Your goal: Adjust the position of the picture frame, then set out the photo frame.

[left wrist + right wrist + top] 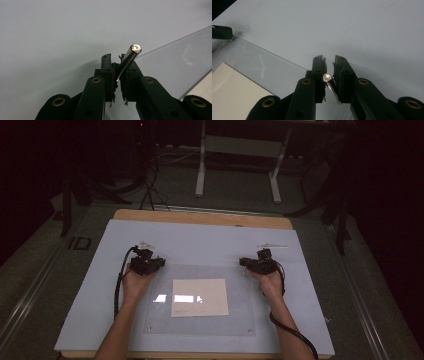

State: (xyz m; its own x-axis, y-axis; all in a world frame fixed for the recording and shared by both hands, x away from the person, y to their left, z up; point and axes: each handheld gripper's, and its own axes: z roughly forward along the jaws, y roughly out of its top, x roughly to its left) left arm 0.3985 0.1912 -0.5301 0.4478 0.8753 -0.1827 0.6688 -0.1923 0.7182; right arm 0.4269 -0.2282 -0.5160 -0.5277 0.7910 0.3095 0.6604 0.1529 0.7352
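My left gripper point(147, 261) rests at the far left corner of a clear plastic sheet point(240, 315). It is shut on a thin silvery metal rod point(130, 56) that juts up between its jaws point(113, 56). At the sheet's far right corner, my right gripper point(258, 263) is shut on a similar metal rod point(327, 78), whose round end faces the camera between its jaws point(329, 58). A beige card point(200, 297) lies flat in the middle of the sheet.
The sheet lies on a pale blue mat point(100, 290) that covers a wooden table point(200, 216). Two small silvery items point(145, 243) point(272, 246) lie on the mat beyond the grippers. A white table frame point(237, 150) stands on the dark floor behind.
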